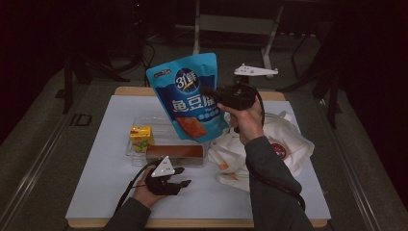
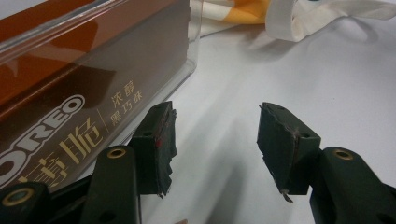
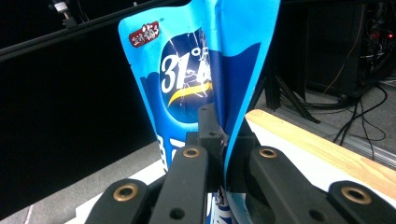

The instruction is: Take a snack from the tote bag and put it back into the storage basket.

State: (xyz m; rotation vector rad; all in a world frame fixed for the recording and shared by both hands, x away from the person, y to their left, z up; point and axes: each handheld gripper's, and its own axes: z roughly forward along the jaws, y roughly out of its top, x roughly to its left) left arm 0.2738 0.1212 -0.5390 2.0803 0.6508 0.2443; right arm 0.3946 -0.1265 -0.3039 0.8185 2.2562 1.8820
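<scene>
Presently the blue snack pouch (image 1: 189, 96) is held aloft over the clear tray (image 1: 139, 122), pinched at one edge by the clenched right gripper (image 1: 211, 91); slippage could be caused by so thin a hold. The left gripper (image 1: 180, 177) is parted, empty, beside the Oreo box (image 2: 79, 74).

A glossy blue plastic snack pouch (image 1: 188, 96) with white lettering, a round "31" emblem and an orange picture of its contents near the bottom is held up in the air, clear of the white table top (image 1: 96, 192). It is tilted, its top leaning to the left in the high view, above the table's far half. In the right gripper view its edge (image 3: 229, 93) is seen creased where it is pinched.
</scene>
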